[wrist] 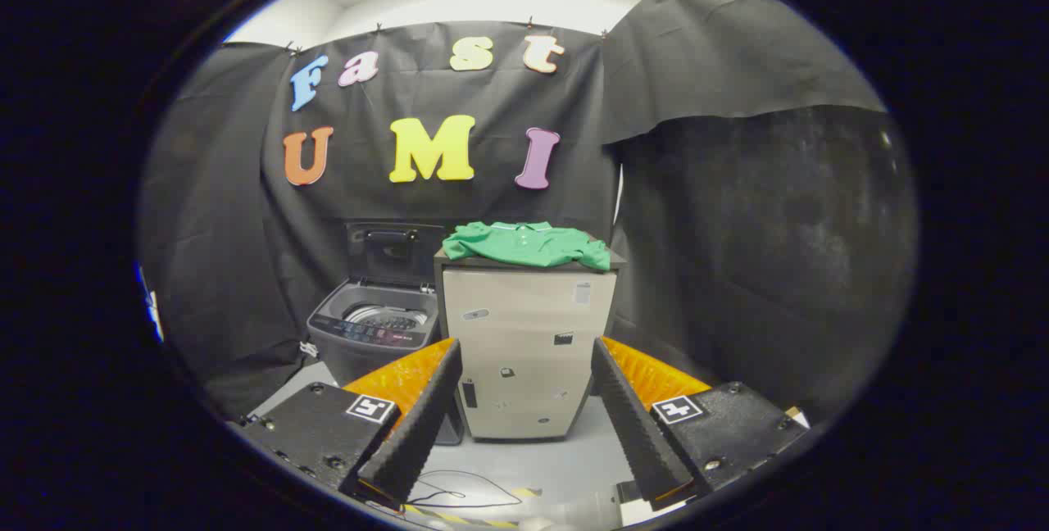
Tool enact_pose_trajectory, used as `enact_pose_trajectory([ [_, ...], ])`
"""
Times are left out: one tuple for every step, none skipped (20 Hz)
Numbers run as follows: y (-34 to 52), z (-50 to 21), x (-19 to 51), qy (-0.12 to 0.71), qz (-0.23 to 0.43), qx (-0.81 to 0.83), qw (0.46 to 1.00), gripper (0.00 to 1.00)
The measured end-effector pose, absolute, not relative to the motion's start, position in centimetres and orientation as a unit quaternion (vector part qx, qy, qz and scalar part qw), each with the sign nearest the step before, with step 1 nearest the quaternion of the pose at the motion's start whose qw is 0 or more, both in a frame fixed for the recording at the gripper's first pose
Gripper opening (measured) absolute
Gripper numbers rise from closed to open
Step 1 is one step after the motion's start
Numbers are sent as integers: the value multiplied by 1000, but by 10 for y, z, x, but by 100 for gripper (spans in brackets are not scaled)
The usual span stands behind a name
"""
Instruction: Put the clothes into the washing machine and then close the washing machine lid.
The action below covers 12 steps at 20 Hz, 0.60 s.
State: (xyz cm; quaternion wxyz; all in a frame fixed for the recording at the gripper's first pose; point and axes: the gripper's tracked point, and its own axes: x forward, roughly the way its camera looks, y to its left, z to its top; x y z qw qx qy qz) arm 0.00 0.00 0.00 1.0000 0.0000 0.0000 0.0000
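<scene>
Tool (pixel 524 351) agape before shirt-topped cabinet (pixel 529 351)

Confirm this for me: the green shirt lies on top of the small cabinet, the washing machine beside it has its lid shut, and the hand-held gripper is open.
One thing is wrong: the lid is up, not shut. The gripper view shows the washing machine open, its drum visible. The rest holds: the green shirt lies on the cabinet, and the hand-held gripper is open, holding nothing, the cabinet beyond its fingers.
</scene>
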Motion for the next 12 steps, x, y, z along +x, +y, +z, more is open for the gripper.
enact_pose_trajectory([
  [2,-4,2,5,0,-2,1000,99],
  [3,-3,0,1,0,-5,1000,99],
  [3,-1,-3,-2,2,-8,1000,99],
  [5,-2,-2,-3,4,-13,1000,99],
  [6,-7,-2,-1,5,-17,1000,99],
  [5,-11,-3,1,6,-18,1000,99],
  [7,-12,-3,3,8,-14,1000,99],
  [8,-14,-3,4,8,-11,1000,99],
  [9,-16,-2,7,8,-9,1000,99],
  [10,-16,-2,7,7,-8,1000,99],
  [10,-17,-3,6,8,-7,1000,99],
  [11,-16,-4,6,7,-6,1000,99],
])
